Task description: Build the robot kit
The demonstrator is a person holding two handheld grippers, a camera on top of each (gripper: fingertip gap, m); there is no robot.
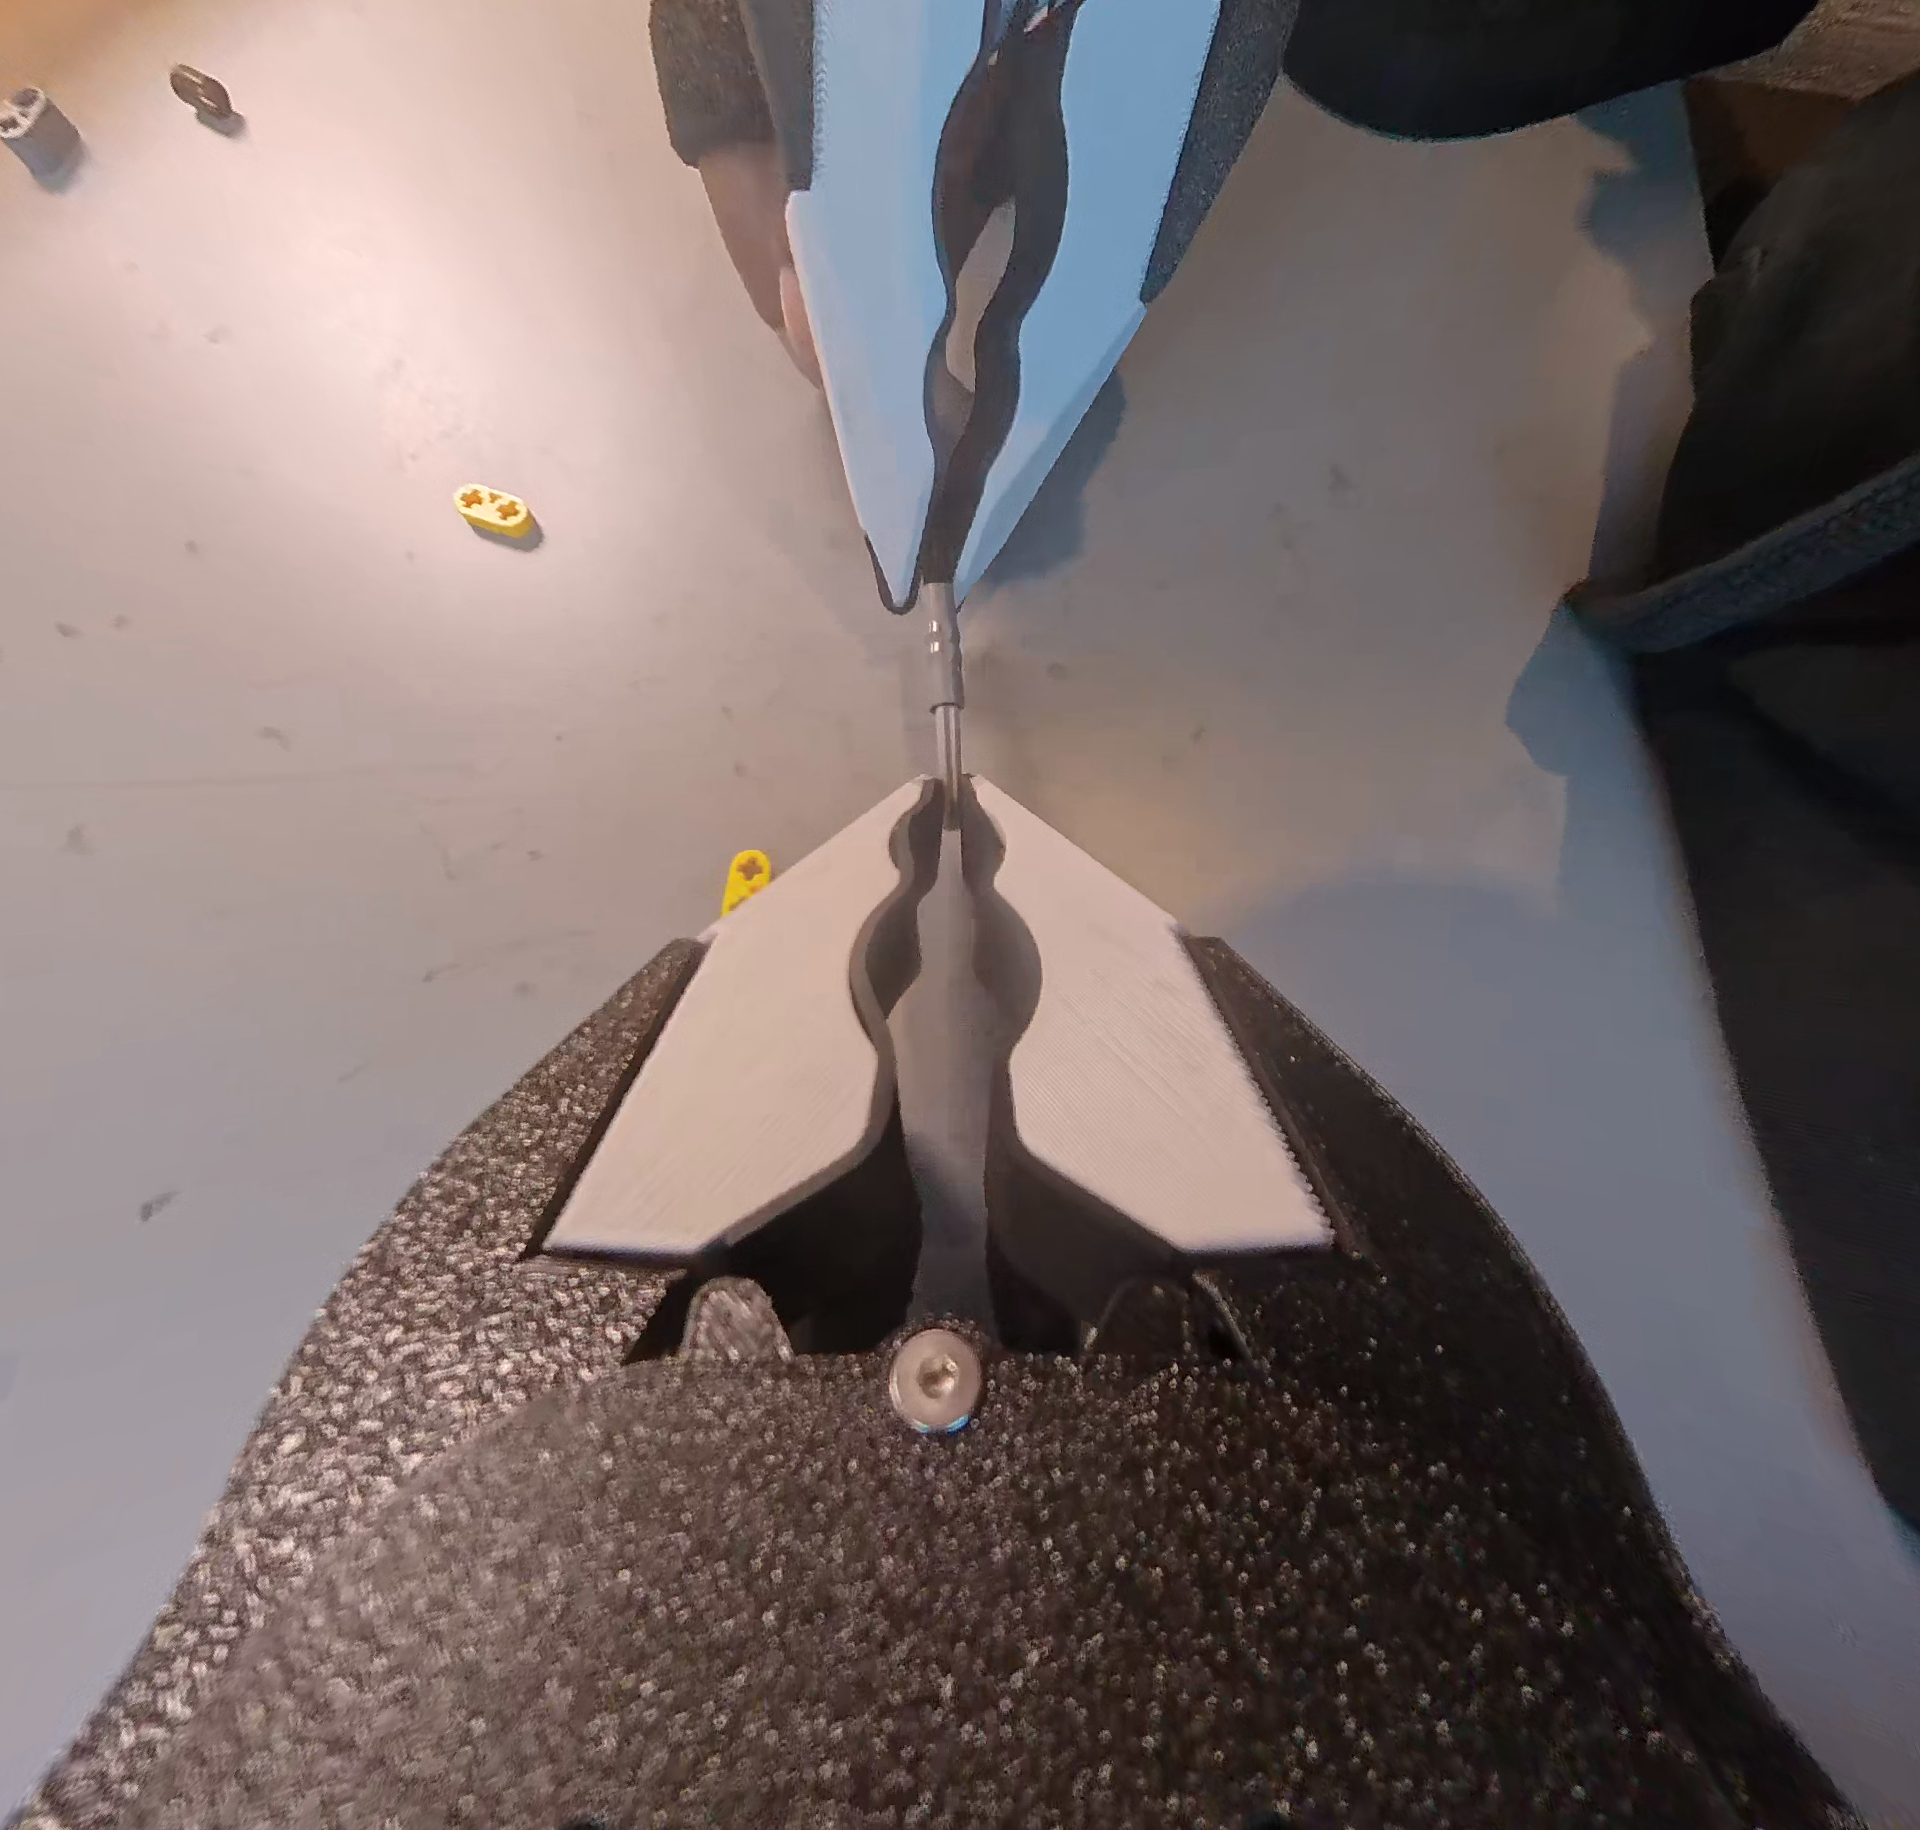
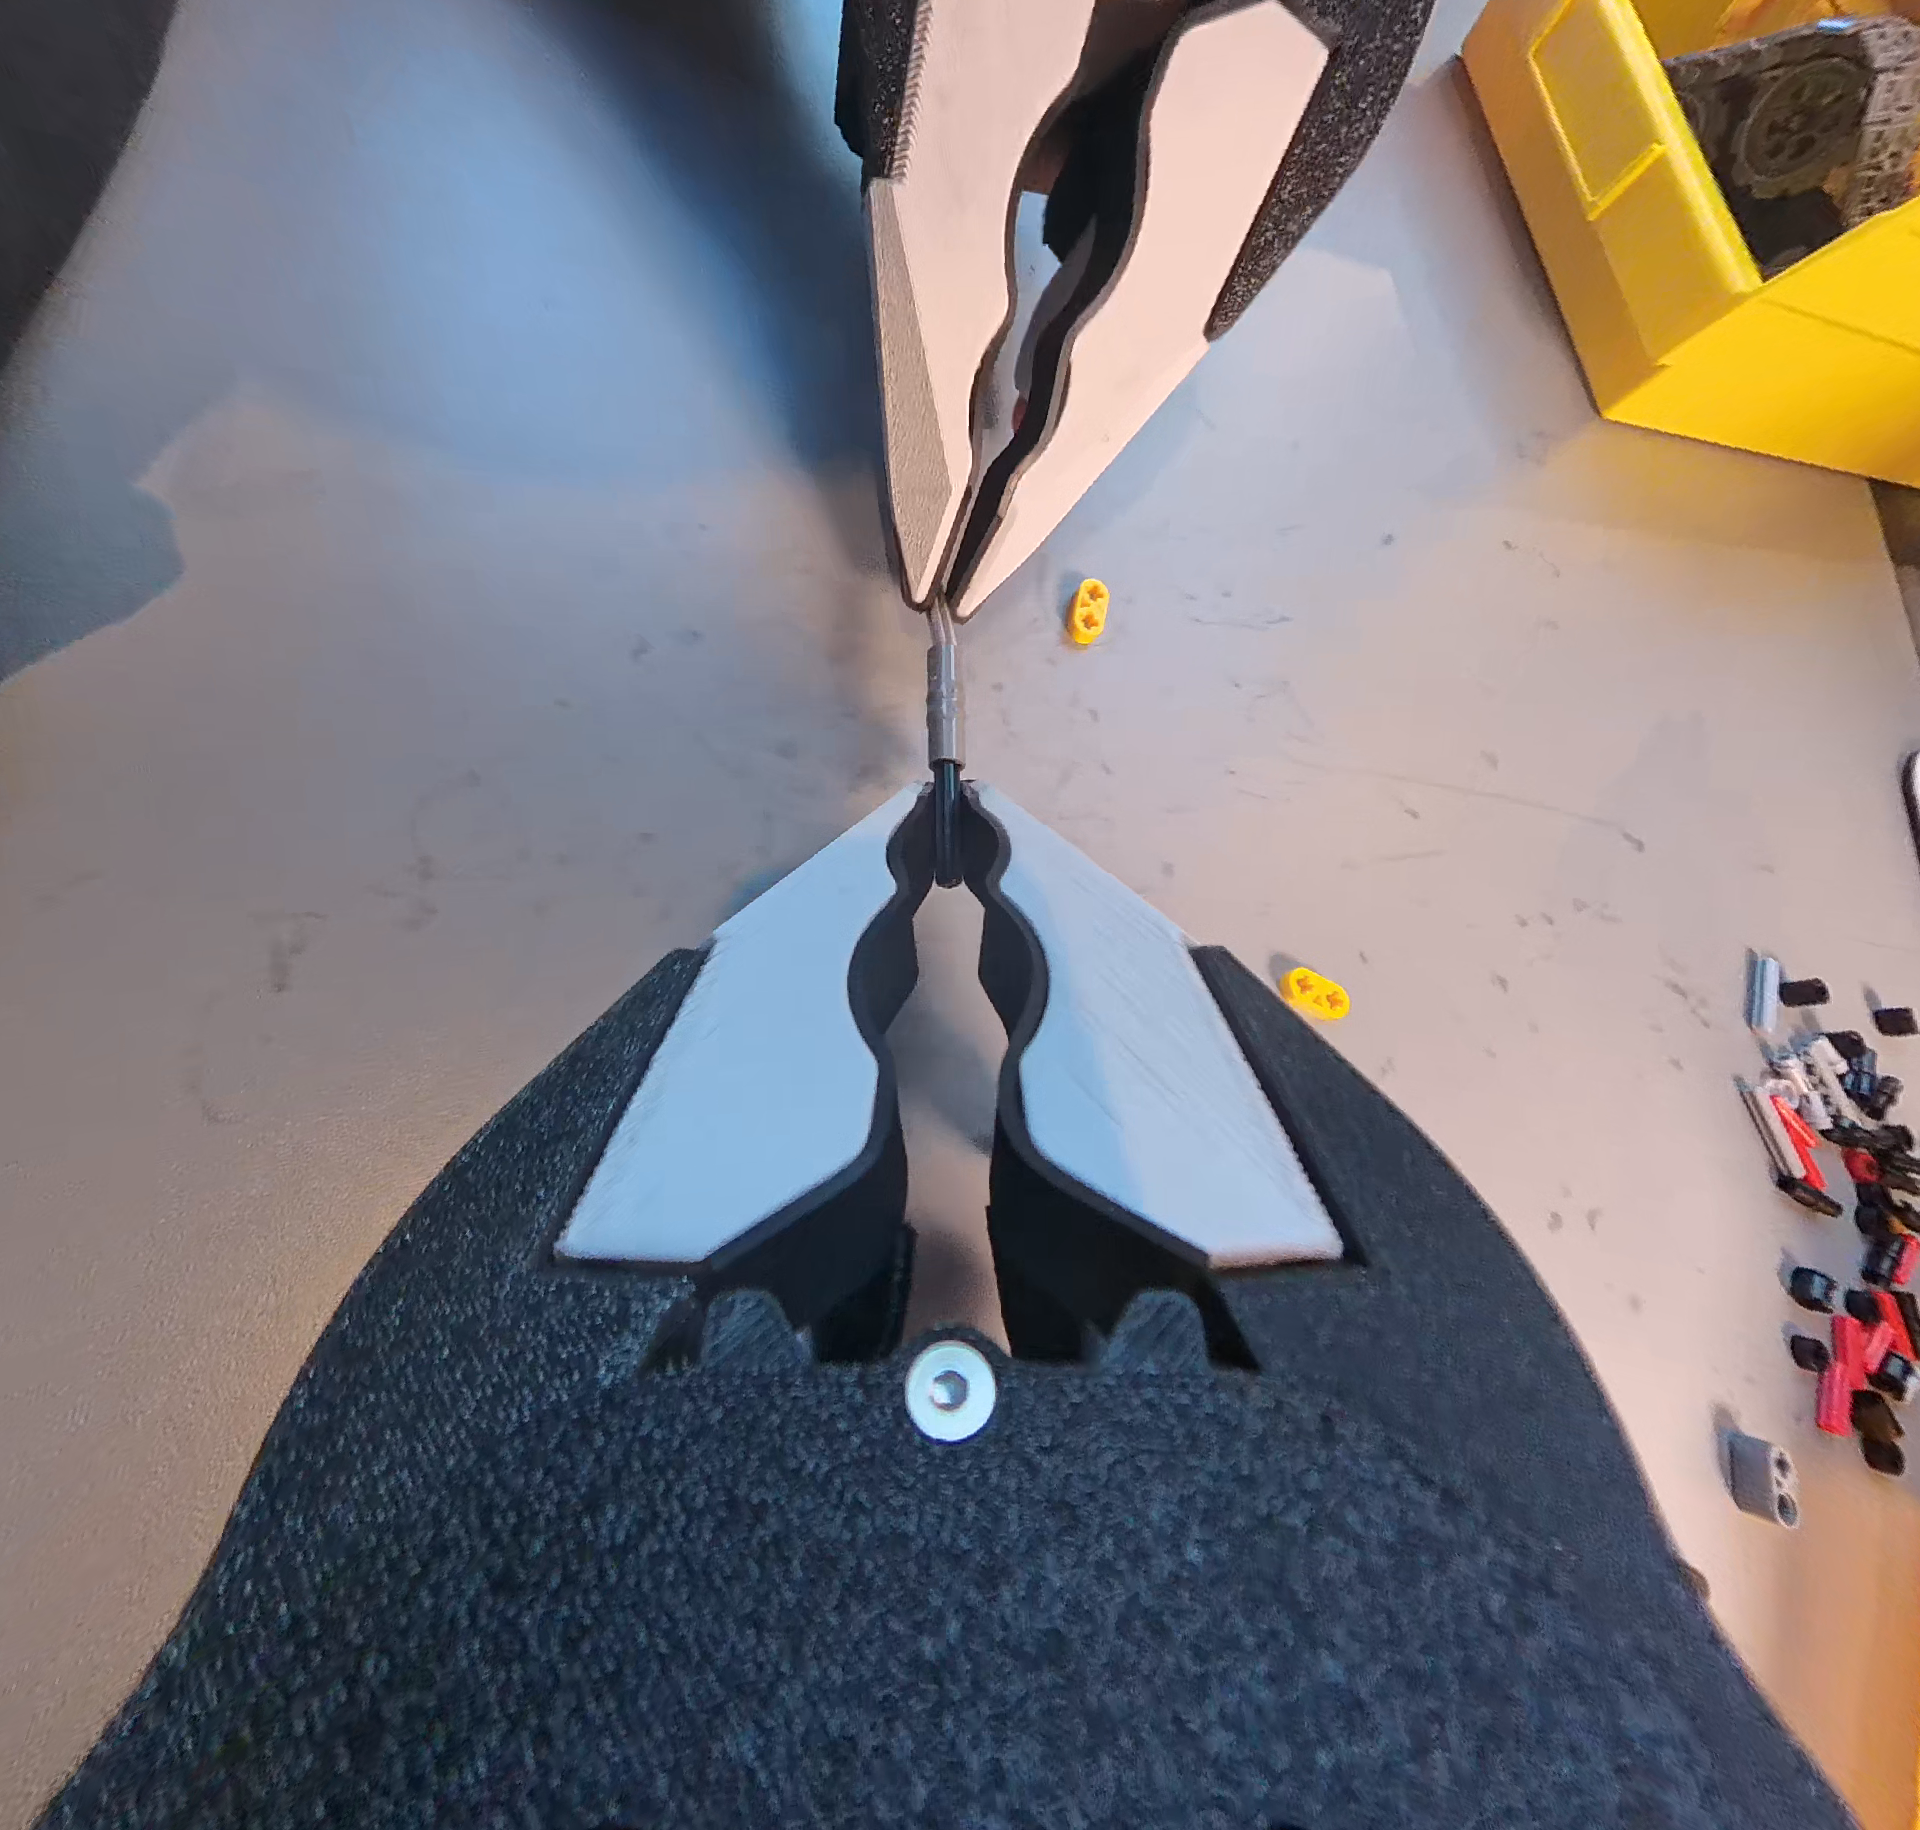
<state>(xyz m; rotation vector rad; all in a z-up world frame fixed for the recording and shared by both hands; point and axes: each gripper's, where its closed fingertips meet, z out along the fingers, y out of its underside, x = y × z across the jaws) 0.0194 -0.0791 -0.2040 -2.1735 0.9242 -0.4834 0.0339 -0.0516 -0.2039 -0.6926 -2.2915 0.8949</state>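
The left gripper [image 1: 943, 793] pinches a thin grey axle [image 1: 945, 741] tip-to-tip with the right gripper [image 2: 943, 793], which clamps a black axle [image 2: 948, 824] entering the grey sleeve [image 2: 945, 705]

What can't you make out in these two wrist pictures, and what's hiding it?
- Right wrist view: the ends of the thin rod assembly, hidden inside the tips of the right gripper and the left gripper.
- Left wrist view: a yellow link half hidden behind the left gripper's finger.
- Right wrist view: the yellow bin, cut by the edge; its dark contents are unclear.
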